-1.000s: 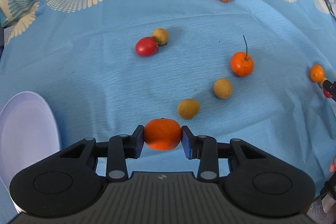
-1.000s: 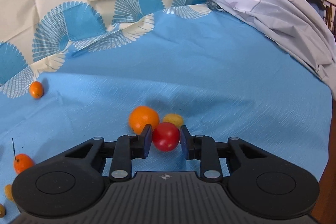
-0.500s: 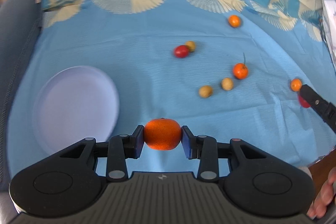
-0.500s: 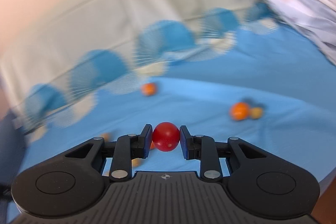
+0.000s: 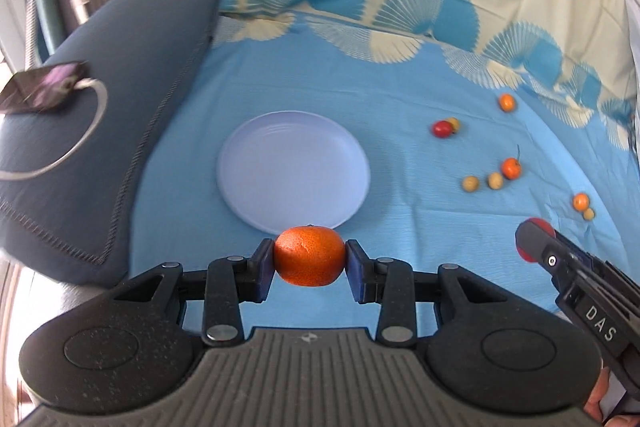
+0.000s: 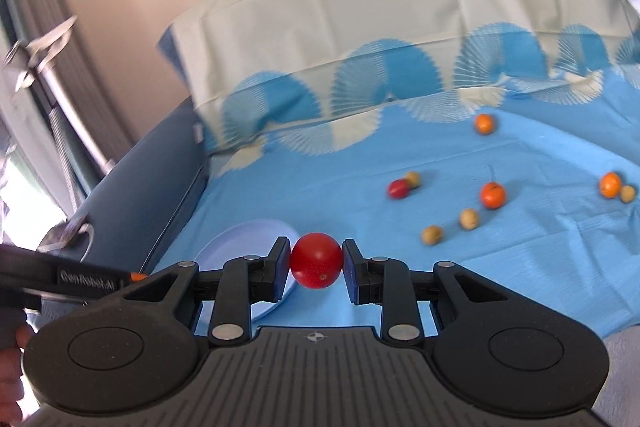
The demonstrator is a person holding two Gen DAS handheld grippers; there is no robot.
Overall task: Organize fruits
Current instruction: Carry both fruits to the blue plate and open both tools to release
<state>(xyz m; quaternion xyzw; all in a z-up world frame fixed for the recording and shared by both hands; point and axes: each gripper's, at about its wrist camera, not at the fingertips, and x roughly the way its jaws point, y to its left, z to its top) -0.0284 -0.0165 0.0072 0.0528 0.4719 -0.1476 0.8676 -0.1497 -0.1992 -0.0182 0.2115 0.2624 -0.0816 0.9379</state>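
Note:
My left gripper (image 5: 309, 262) is shut on an orange tangerine (image 5: 309, 255), held in the air just in front of the near rim of a pale lilac plate (image 5: 292, 163) on the blue cloth. My right gripper (image 6: 316, 266) is shut on a red cherry tomato (image 6: 316, 259), held in the air to the right of the plate (image 6: 244, 239). In the left wrist view the right gripper (image 5: 532, 247) comes in from the lower right with the tomato. Several small orange, red and tan fruits lie on the cloth at the right (image 5: 511, 167).
A dark blue cushion (image 5: 100, 115) with a phone and a white cable on it borders the cloth at the left. A patterned cream and blue sheet (image 6: 360, 39) rises at the back. The left gripper's handle (image 6: 60, 279) shows at the left of the right wrist view.
Both grippers have lifted and swung left with their fruit. The plate has come to the middle of the left wrist view and into the right wrist view.

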